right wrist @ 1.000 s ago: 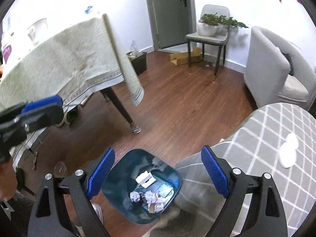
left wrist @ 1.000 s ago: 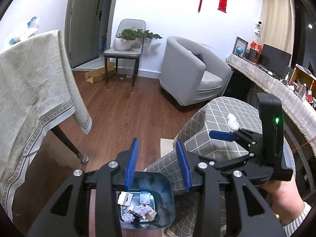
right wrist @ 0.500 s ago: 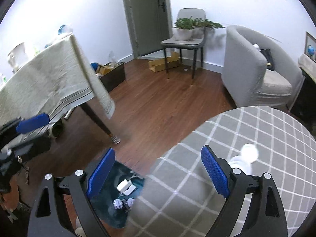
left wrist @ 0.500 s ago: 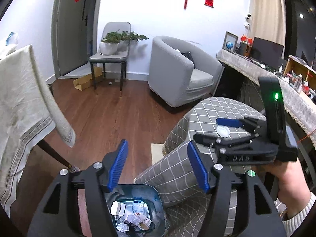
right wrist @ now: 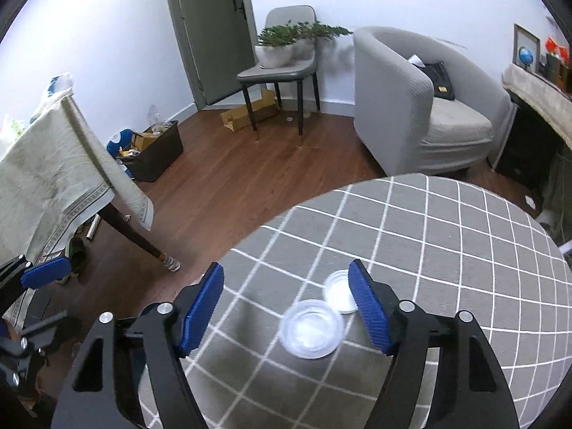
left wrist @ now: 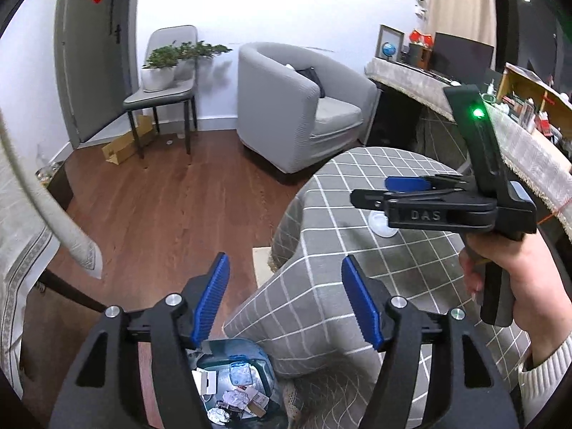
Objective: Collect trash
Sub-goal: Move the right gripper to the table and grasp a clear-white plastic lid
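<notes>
Our landmark is the round worktop (right wrist: 447, 236) under its grey checked cloth. On it, toward the near edge, lie two clear plastic lids: the larger lid (right wrist: 311, 328) sits nearer to us and the smaller lid (right wrist: 339, 291) lies just behind it, their rims touching or almost so.

Our right gripper (right wrist: 286, 307) hangs above the worktop with both lids framed between its blue pads. Its jaws have just been closing, yet they stand apart, and the pads press on neither lid; the right pad covers the edge of the smaller lid in the right wrist view, and we cannot tell whether it touches it. In the left wrist view we see this same gripper from the side, held in our right hand (left wrist: 514, 279), with a lid showing just below its fingers.

Our left gripper (left wrist: 284, 300) is off the worktop's edge, over the draped cloth and the floor. Its jaws have just been opening, they stand apart, and nothing is between them.

On the floor, right against the worktop's hanging cloth, stands the blue trash bin (left wrist: 250, 357). Inside it we see crumpled foil, small cartons and a clear plastic piece.

Beyond the worktop stand a grey armchair (right wrist: 422, 100) and a chair (right wrist: 282, 68) bearing a potted plant (right wrist: 286, 41).
</notes>
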`<state>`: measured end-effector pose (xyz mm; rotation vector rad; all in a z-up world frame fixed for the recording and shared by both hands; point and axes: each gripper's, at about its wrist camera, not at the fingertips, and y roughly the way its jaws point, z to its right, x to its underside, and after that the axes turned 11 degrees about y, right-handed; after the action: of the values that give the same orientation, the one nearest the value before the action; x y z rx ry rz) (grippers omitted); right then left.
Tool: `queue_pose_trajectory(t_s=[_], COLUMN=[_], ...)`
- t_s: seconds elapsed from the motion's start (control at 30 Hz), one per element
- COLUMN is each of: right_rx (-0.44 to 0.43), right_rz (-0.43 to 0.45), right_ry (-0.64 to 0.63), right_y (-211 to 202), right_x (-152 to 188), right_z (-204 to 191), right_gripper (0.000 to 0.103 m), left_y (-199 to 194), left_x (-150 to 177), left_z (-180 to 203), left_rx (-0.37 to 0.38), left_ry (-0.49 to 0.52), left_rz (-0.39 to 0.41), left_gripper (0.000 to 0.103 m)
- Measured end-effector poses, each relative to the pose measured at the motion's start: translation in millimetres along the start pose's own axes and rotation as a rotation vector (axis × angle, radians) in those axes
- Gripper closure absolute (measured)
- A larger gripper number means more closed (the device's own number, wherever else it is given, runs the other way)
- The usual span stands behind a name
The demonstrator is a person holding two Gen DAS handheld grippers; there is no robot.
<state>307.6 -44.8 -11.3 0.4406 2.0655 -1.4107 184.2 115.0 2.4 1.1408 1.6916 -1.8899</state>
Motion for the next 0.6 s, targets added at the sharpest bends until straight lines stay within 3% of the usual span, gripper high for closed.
queue_pose_trajectory(t_s=[0.1, 0.4, 0.6], right_rx=[0.012, 0.027, 0.082], right_rz=[-0.028, -0.034, -0.048], right_ry=[0.024, 0.103, 0.072], right_y=[9, 13, 18], right_x=[-1, -3, -3], right_z=[8, 29, 25], right_gripper=[0.038, 0.040, 0.054], left_y=[9, 32, 45], left_x=[-5, -8, -11], left_z=[7, 33, 42], left_rx=[0.003, 0.058, 0.086], left_ry=[0.023, 0.078, 0.077], left_rz=[-0.004, -0.027, -0.039], left_gripper=[0.035, 0.035, 0.035])
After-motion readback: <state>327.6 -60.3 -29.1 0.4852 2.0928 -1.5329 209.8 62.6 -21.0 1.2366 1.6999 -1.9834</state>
